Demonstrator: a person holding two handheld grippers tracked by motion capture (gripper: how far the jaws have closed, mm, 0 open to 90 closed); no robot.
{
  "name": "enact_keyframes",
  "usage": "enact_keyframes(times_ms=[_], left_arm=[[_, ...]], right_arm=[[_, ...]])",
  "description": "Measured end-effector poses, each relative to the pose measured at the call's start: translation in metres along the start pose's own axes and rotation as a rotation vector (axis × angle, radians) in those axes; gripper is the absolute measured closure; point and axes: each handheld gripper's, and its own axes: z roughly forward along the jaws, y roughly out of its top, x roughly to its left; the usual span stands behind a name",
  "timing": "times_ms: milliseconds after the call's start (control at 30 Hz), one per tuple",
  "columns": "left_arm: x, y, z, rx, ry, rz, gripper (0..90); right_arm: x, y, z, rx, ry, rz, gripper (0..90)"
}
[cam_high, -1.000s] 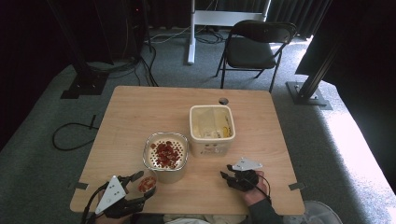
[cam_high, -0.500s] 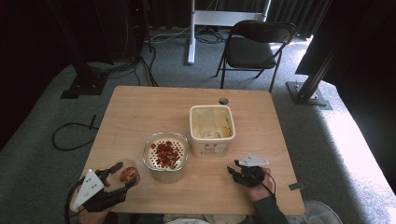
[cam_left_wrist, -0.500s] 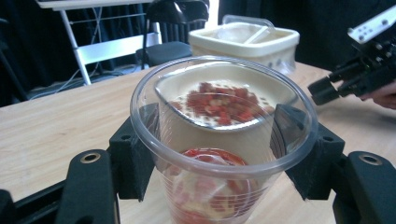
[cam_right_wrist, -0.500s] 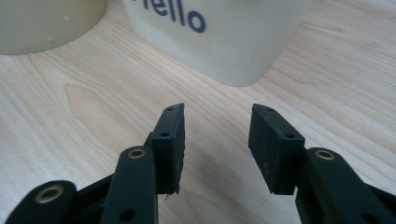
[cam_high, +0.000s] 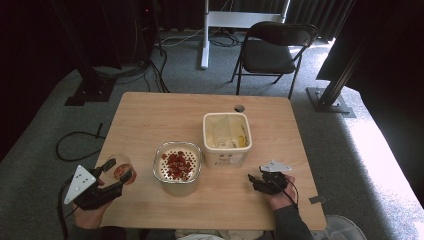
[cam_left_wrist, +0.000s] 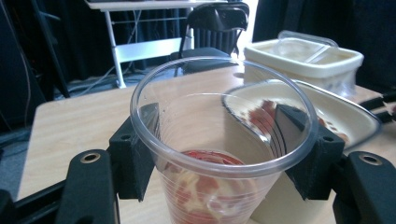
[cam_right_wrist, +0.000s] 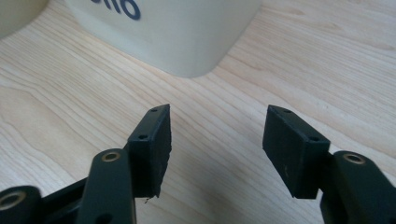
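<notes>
A clear plastic cup (cam_high: 123, 169) smeared with red sauce hangs over the table's (cam_high: 165, 115) front left corner, with my left gripper (cam_high: 120, 171) shut on it. In the left gripper view the cup (cam_left_wrist: 219, 140) stands upright and both black pads press its wall. A rounded cream tub (cam_high: 177, 167) holding red pieces sits just right of it. Behind that stands a square cream tub (cam_high: 226, 137). My right gripper (cam_high: 253, 182) rests low over the front right of the table. Its jaws have just been opening, and nothing lies between the fingertips of the right gripper (cam_right_wrist: 217, 140).
A small dark round thing (cam_high: 239, 108) lies near the table's far edge. A black folding chair (cam_high: 272, 50) stands beyond the table, with a white desk frame (cam_high: 220, 20) behind it. A black cable (cam_high: 75, 145) loops on the carpet at the left.
My left gripper has carried the cup leftward and a little up, away from the rounded tub. The right gripper's jaws have spread apart.
</notes>
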Motion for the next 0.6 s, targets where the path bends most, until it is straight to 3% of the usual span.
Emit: enact_keyframes(times_ms=[200,367,433,500,600], left_arm=[[0.018,0.01,0.025,0.023,0.014,0.01,34.5],[0.035,0.013,0.055,0.023,0.031,-0.024,34.5],[0.036,0.014,0.067,0.039,0.034,-0.009,34.6],[0.034,0.013,0.075,0.047,0.008,-0.019,34.8],[0.025,0.01,0.073,0.065,-0.019,0.008,34.8]], right_arm=[[-0.001,-0.003,0.001,0.009,-0.008,0.004,40.1],[-0.001,-0.004,0.002,0.013,-0.005,0.005,40.1],[-0.001,-0.004,0.003,0.018,-0.004,0.001,40.2],[-0.001,-0.004,0.003,0.02,-0.003,-0.001,40.2],[-0.002,-0.005,0.002,0.015,-0.007,0.002,40.4]])
